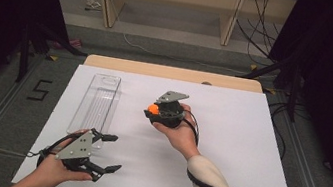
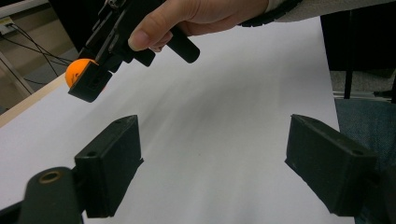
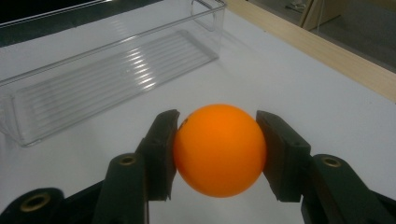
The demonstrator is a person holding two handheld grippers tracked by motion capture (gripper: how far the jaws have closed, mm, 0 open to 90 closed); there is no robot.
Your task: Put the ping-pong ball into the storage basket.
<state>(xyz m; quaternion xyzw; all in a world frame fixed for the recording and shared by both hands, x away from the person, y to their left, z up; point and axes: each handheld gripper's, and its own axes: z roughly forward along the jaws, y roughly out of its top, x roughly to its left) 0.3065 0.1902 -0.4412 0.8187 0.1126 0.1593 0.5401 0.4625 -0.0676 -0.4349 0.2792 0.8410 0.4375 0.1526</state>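
Orange ball (image 3: 219, 149) is sitting clamped between the two black jaws of the right gripper (image 3: 218, 154) — in the right gripper view both pads press flat against its sides and it looks like a smooth ping-pong type ball, held clear above the white table (image 1: 246, 151). From the high view the right gripper (image 1: 154, 109) is up over the middle of the table, the ball (image 1: 153, 108) poking out at its left end, with the person's right hand (image 1: 178, 133) wrapped around the body and the black cable looping back along the sleeve. The left gripper (image 1: 107, 152) is down near the front left corner, jaws spread wide with nothing between them — the left gripper view has just bare white tabletop in the gap, and farther off it catches the right gripper carrying the ball (image 2: 77, 72). A clear plastic tray (image 1: 98, 100), long and narrow with a ribbed floor, lies on the left part of the table, well apart from the ball and just beyond the left gripper.
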